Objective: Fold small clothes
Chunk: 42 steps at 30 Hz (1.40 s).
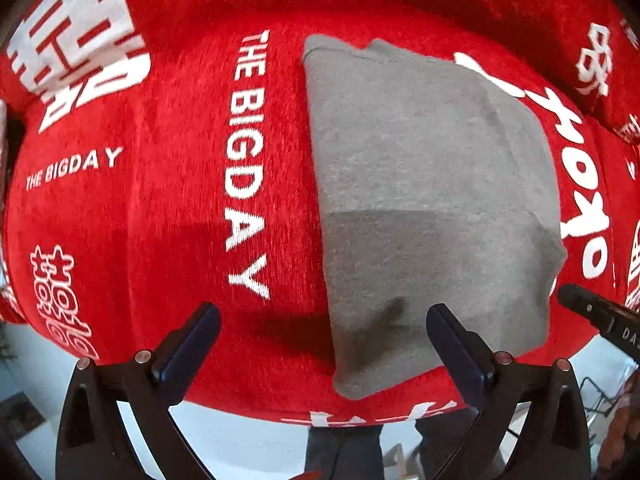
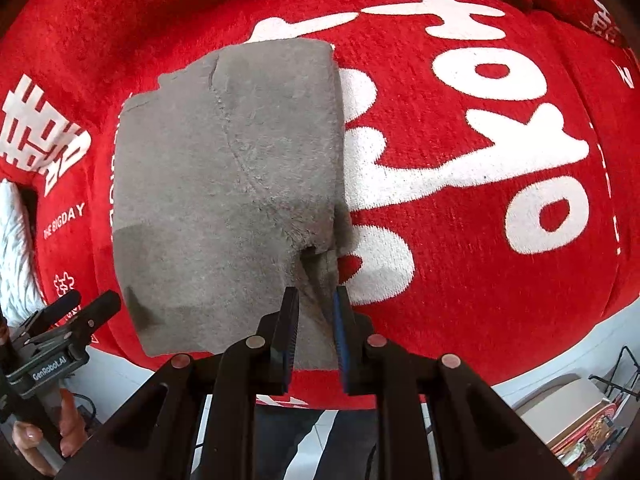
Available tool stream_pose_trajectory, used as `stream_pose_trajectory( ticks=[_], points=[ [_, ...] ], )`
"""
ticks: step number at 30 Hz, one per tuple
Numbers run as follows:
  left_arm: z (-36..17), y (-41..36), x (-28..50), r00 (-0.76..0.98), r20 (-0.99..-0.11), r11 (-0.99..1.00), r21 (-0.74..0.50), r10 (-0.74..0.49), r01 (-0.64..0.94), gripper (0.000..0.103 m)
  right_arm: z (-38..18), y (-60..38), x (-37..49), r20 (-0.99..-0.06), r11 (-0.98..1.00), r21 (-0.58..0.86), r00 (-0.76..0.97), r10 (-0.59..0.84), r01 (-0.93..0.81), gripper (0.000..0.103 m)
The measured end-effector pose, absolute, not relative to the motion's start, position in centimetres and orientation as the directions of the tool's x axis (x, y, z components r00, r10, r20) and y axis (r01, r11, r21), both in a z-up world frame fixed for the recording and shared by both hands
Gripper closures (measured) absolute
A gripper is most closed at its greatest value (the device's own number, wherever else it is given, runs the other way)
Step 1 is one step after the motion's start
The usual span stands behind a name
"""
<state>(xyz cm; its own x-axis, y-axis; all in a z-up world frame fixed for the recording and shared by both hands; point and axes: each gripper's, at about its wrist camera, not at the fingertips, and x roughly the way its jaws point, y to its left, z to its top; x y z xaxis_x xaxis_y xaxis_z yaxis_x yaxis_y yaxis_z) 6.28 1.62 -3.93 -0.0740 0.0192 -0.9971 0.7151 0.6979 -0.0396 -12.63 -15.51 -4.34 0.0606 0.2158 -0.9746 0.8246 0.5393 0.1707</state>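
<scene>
Big red blanket [image 1: 160, 200] with white lettering covers the whole surface. Folded grey cloth [image 1: 432, 184] lies flat on it. Left gripper [image 1: 324, 336] hangs wide open over the cloth's near left edge, nothing pinched. Right gripper [image 2: 316, 320] is nearly closed, with the cloth's near right corner between its fingers.
</scene>
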Motion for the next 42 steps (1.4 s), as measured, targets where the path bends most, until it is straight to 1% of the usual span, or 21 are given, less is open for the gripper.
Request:
stream_pose_trajectory(
  ticks=[1, 3, 4, 5, 9, 10, 15, 20, 30, 36, 40, 42],
  points=[
    [-4.1, 1.7, 6.4, -0.073, -0.997, 0.706, -0.030, 0.031, 0.707, 0.000, -4.5, -15.4, -12.5, -0.973, 0.541, 0.176, 0.061, 0.225, 0.822, 0.083],
    [-4.4, 1.7, 6.4, -0.066, -0.997, 0.711, -0.015, 0.044, 0.703, 0.000, -4.7, -15.1, -12.4, -0.965, 0.542, 0.206, 0.078, 0.250, 0.815, 0.072],
    [-4.5, 1.7, 6.4, -0.063, -0.997, 0.711, -0.008, 0.051, 0.703, 0.000, -5.0, -14.7, -12.2, -0.962, 0.553, 0.213, 0.075, 0.261, 0.806, 0.055],
    [-4.7, 1.8, 6.4, -0.061, -0.996, 0.709, -0.001, 0.059, 0.706, 0.000, -5.2, -14.5, -12.1, -0.962, 0.564, 0.211, 0.067, 0.265, 0.799, 0.048],
    [-5.3, 2.1, 6.2, -0.068, -0.995, 0.699, 0.004, 0.075, 0.715, 0.000, -7.5, -13.4, -12.4, -0.963, 0.596, 0.150, -0.021, 0.270, 0.789, 0.049],
    [-5.7, 2.2, 6.1, -0.070, -0.994, 0.697, 0.009, 0.086, 0.717, 0.000, -8.2, -13.3, -12.9, -0.961, 0.584, 0.136, -0.037, 0.274, 0.800, 0.052],
    [-6.8, 3.0, 5.8, -0.082, -0.990, 0.695, 0.024, 0.119, 0.718, 0.000, -9.0, -13.8, -14.7, -0.954, 0.510, 0.151, -0.010, 0.299, 0.847, 0.052],
    [-6.3, 3.2, 6.0, -0.078, -0.991, 0.704, 0.020, 0.107, 0.710, 0.000, -7.3, -14.0, -14.7, -0.966, 0.541, 0.105, -0.043, 0.254, 0.834, 0.052],
    [-3.9, 2.0, 5.7, -0.058, -0.996, 0.692, 0.005, 0.068, 0.722, 0.000, -2.6, -14.9, -12.5, -0.980, 0.538, 0.132, 0.027, 0.199, 0.833, 0.051],
    [-2.4, 1.6, 5.8, -0.048, -0.998, 0.689, 0.001, 0.051, 0.725, 0.000, -1.4, -14.5, -11.3, -0.980, 0.553, 0.145, 0.041, 0.197, 0.821, 0.050],
    [-1.5, 1.6, 5.8, -0.042, -0.998, 0.682, 0.004, 0.051, 0.731, 0.000, -0.3, -14.4, -11.2, -0.984, 0.570, 0.124, 0.025, 0.179, 0.813, 0.046],
    [-0.8, 1.6, 5.9, -0.043, -0.998, 0.683, 0.000, 0.046, 0.730, 0.000, 0.5, -14.3, -10.9, -0.986, 0.579, 0.114, 0.023, 0.163, 0.808, 0.043]
  ],
)
